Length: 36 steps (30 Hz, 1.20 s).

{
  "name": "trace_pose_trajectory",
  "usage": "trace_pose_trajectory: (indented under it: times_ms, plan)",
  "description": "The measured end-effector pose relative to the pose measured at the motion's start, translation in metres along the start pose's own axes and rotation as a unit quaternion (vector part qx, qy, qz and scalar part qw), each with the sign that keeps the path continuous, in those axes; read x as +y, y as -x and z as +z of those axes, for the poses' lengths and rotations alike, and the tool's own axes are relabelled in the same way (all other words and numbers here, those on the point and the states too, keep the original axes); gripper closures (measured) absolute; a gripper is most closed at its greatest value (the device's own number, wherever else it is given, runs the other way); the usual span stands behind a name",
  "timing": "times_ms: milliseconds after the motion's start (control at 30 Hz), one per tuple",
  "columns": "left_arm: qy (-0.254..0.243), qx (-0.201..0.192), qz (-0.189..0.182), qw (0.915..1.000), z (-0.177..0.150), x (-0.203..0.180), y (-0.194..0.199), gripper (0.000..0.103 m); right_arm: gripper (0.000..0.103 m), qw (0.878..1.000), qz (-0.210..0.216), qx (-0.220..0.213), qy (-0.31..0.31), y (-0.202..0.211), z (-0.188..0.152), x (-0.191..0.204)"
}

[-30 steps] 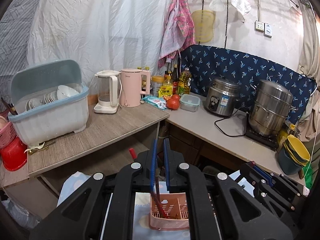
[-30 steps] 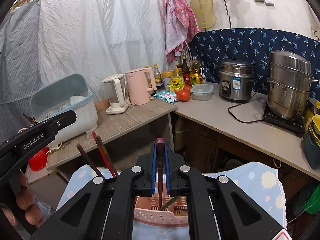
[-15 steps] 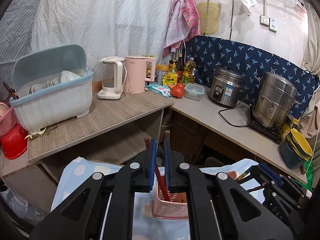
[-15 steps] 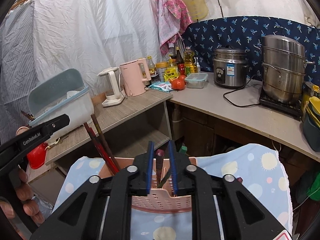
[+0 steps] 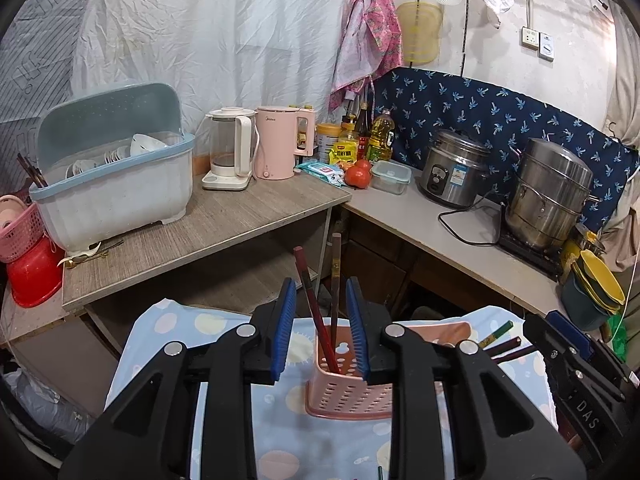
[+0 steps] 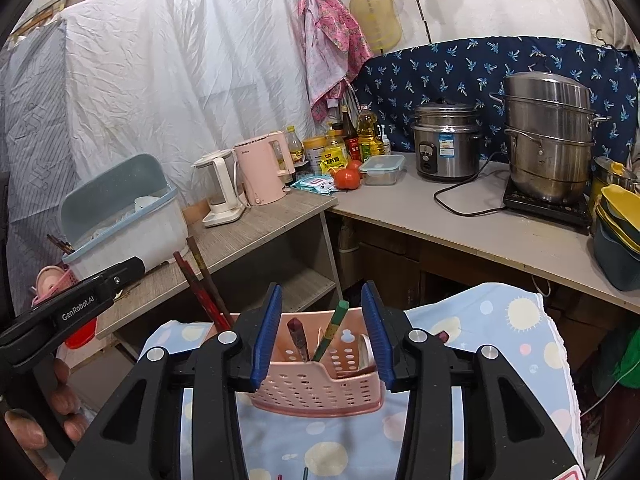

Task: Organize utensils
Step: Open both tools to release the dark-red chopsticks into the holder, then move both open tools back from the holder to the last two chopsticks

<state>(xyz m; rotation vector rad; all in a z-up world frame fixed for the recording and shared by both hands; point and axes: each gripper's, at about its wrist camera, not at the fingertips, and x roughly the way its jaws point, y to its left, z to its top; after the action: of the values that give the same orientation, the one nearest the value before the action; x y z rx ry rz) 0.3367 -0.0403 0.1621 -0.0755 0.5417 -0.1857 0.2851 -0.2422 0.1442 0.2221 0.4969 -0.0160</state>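
Observation:
A pink perforated basket [image 5: 348, 396] stands on a blue dotted cloth [image 5: 240, 420]. My left gripper [image 5: 321, 285] hangs just above its left compartment, jaws opening. A red chopstick [image 5: 308, 292] and a brown chopstick [image 5: 335, 276] stand in the basket between the pads, free of them. In the right wrist view my right gripper [image 6: 321, 286] is over the basket [image 6: 316, 388], jaws opening too. A dark red chopstick [image 6: 298, 334] and a green chopstick [image 6: 334, 326] lean loose inside between its pads. The left gripper [image 6: 76, 304] shows at the left, held by a hand [image 6: 40, 424].
More chopsticks [image 5: 500, 336] lie on the cloth to the basket's right. Behind stands a wooden table [image 5: 224, 224] with a dish rack [image 5: 116, 192] and two kettles [image 5: 276, 144]. A counter [image 5: 448, 232] holds a rice cooker [image 5: 456, 172] and a steamer pot [image 5: 548, 192].
Both grippers were shut on chopsticks a second ago and now stand open. The chopsticks have dropped into the basket. Both grippers have come down closer to it.

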Motion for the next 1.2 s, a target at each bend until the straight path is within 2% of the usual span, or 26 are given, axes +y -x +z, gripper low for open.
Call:
trace_pose_trajectory:
  times_ms: [300,533,900,1200]
  plan:
    - [-0.007,0.004,-0.005,1.0000,-0.018,-0.004,0.027,0.077,0.062,1.000,0.001,0.001,0.007,0.031,-0.021,0.006]
    - [-0.013,0.019,-0.007,0.9997,-0.053,-0.006,0.052,0.077,0.062,1.000,-0.002,0.023,0.015,0.057,-0.063,0.006]
    - [-0.003,0.084,-0.004,0.9965,-0.145,0.005,0.075,0.077,0.062,0.995,-0.004,0.095,0.035,0.087,-0.156,0.008]
    - [0.004,0.161,0.005,0.9869,-0.226,0.011,0.077,0.077,0.062,0.983,0.002,0.178,0.052,0.092,-0.242,0.016]
